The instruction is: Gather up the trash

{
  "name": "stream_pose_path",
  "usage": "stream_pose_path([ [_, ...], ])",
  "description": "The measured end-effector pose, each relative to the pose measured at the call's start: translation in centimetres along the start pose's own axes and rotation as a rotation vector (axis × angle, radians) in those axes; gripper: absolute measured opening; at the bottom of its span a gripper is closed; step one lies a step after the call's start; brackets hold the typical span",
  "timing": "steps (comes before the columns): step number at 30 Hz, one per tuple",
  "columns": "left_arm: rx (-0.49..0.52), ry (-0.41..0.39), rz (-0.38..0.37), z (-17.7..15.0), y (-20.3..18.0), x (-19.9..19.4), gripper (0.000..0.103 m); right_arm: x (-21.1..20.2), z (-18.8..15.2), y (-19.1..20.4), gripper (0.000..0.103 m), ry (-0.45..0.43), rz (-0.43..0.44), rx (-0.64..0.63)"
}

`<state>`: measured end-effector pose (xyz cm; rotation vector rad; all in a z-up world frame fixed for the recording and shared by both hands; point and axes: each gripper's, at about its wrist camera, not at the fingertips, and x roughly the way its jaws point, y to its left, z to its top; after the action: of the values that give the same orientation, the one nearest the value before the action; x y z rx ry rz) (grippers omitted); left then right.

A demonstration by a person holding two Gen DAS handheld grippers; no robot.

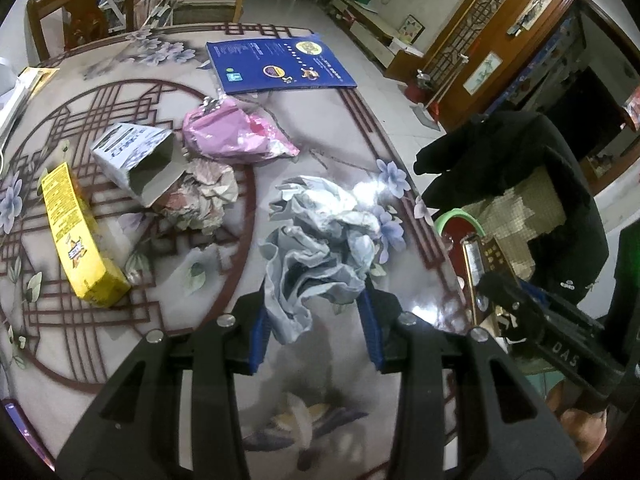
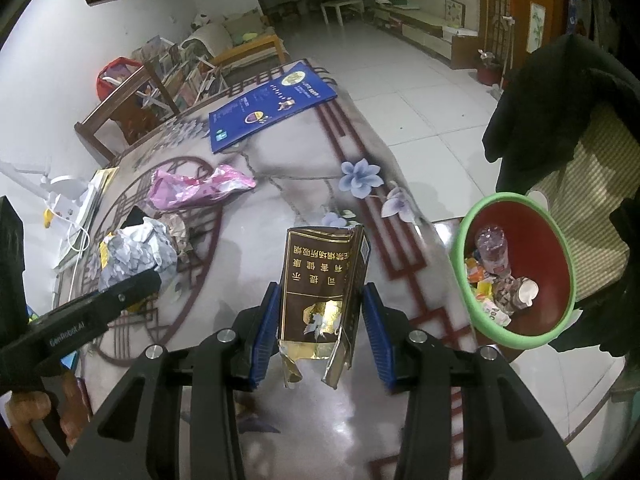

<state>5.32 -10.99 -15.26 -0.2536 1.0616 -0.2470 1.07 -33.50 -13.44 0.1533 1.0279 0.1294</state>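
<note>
My right gripper [image 2: 320,328] is shut on a torn brown and gold cigarette pack [image 2: 320,296], held above the table edge, left of the red bin with a green rim [image 2: 516,276]. The bin holds a bottle, a cup and wrappers. My left gripper [image 1: 316,328] has its jaws around the lower end of a crumpled grey-blue paper wad [image 1: 320,240] on the table; both pads seem to touch it. Further left lie a yellow box [image 1: 76,240], an open grey-white carton [image 1: 136,160], a crumpled patterned paper [image 1: 200,196] and a pink foil bag [image 1: 236,132].
A blue booklet [image 1: 276,64] lies at the far table edge. A chair draped with a black jacket [image 1: 516,172] stands to the right beside the bin [image 1: 460,220]. Wooden chairs [image 1: 80,12] stand behind the table. The right gripper [image 1: 548,328] shows in the left wrist view.
</note>
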Motion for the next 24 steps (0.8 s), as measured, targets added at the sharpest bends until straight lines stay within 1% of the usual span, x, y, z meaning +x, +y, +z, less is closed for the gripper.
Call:
stream_pose_path([
  [11,-0.024,-0.031,0.035,1.1,-4.4,0.9,0.037,0.3,1.8,-5.1,0.041,0.008,0.033,-0.002],
  [16,-0.052,-0.038,0.041,1.5,-6.7,1.5,0.037,0.5,2.7,-7.2,0.041,0.01,0.052,-0.02],
  [21,-0.037,-0.037,0.041,1.8,-9.3,2.5,0.037,0.6,3.4,-9.5,0.041,0.011,0.058,-0.02],
  [24,-0.017,-0.024,0.027,1.8,-11.2,3.4,0.037,0.5,3.6,-11.3,0.041,0.01,0.052,-0.002],
])
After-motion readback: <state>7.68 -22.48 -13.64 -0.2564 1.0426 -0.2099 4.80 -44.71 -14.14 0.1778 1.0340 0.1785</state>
